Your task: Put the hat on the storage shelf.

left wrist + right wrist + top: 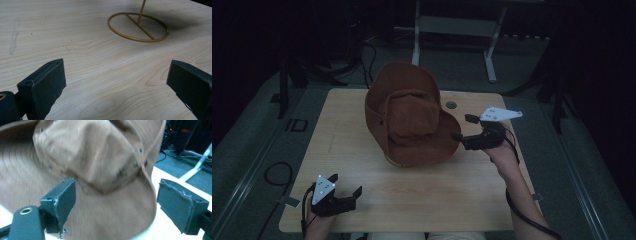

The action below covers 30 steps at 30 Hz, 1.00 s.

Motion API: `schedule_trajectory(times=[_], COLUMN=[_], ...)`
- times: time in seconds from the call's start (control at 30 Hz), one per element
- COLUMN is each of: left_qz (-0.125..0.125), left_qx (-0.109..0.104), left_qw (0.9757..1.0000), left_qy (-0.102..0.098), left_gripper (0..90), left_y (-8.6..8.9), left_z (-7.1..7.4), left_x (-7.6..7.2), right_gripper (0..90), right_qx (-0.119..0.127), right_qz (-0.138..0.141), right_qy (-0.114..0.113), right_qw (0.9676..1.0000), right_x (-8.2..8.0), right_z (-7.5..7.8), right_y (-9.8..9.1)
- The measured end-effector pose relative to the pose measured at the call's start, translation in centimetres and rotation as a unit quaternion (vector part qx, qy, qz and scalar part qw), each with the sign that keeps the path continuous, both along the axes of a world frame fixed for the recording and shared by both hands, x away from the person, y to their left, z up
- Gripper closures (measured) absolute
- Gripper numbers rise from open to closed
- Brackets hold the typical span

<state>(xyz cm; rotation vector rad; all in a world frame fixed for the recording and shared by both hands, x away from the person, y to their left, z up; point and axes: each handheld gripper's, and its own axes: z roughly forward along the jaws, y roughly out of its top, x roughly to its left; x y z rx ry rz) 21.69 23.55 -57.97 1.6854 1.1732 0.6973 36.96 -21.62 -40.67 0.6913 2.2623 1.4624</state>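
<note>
While its print stays unreadable, the brown hat (100,157) faces the right hand-held gripper (115,205).

dim room, grey floor (242,150), wooden table (362,165)

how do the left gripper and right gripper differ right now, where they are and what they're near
The left gripper sits at the table's near left corner, facing bare wood and a yellow wire stand base. The right gripper is at the right side, reaching toward the brim of the brown hat.

The left gripper is well apart from the hat; the right gripper is close to its brim, jaws on either side in its own view.

Both are open and hold nothing.
</note>
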Motion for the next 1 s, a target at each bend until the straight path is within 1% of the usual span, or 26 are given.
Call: schedule_trajectory(times=[0.1,0.2,0.33,0.43,0.47,0.63,0.77,0.83,0.87,0.9,0.93,1.0], left_qz=[0.002,0.004,0.003,0.002,0.003,0.009,0.009,0.008,0.008,0.011,0.011,0.012], left_qx=[-0.001,-0.001,-0.003,0.001,0.003,0.003,0.002,0.003,0.003,0.002,0.002,0.001], left_qw=[1.0,1.0,1.0,1.0,1.0,1.0,1.0,1.0,1.0,0.9999,0.9999,0.9999], left_qy=[0.0,0.002,0.003,0.005,0.005,0.002,0.003,0.003,0.003,0.0,-0.001,-0.001], left_gripper=[2.7,2.7,2.7,2.7,2.7,2.7,2.7,2.7,2.7,2.7,2.7,2.7], left_y=[0.0,0.0,-0.1,-0.2,-0.2,-0.2,-0.2,-0.2,-0.2,-0.2,-0.2,-0.1], left_z=[0.0,-0.1,-0.1,-0.2,-0.2,-0.1,-0.2,-0.1,-0.1,-0.1,-0.1,-0.1], left_x=[0.0,0.1,0.2,0.2,0.2,0.1,0.2,0.1,0.1,0.1,0.1,0.1], right_gripper=[15.4,15.4,15.4,15.4,15.4,15.1,14.9,14.4,14.4,14.4,14.4,14.6], right_qx=[-0.011,0.001,0.007,0.01,0.007,-0.002,0.006,0.001,0.001,-0.002,-0.012,-0.015], right_qz=[-0.005,-0.01,-0.015,-0.018,-0.02,-0.031,-0.042,-0.043,-0.043,-0.045,-0.046,-0.05], right_qy=[0.001,0.006,0.007,0.02,0.021,0.048,0.053,0.061,0.061,0.065,0.072,0.075], right_qw=[0.9999,0.9999,0.9998,0.9996,0.9996,0.9984,0.9977,0.9972,0.9972,0.9969,0.9963,0.9958], right_x=[-0.9,-1.6,-2.5,-2.8,-2.9,-3.1,-3.4,-3.5,-3.5,-3.7,-3.9,-4.1], right_z=[-1.1,-2.1,-3.9,-5.5,-6.1,-9.2,-11.5,-12.5,-12.5,-12.9,-13.6,-14.2], right_y=[-1.4,-2.9,-4.7,-5.7,-6.0,-7.1,-7.7,-7.9,-7.9,-7.9,-8.0,-8.3])
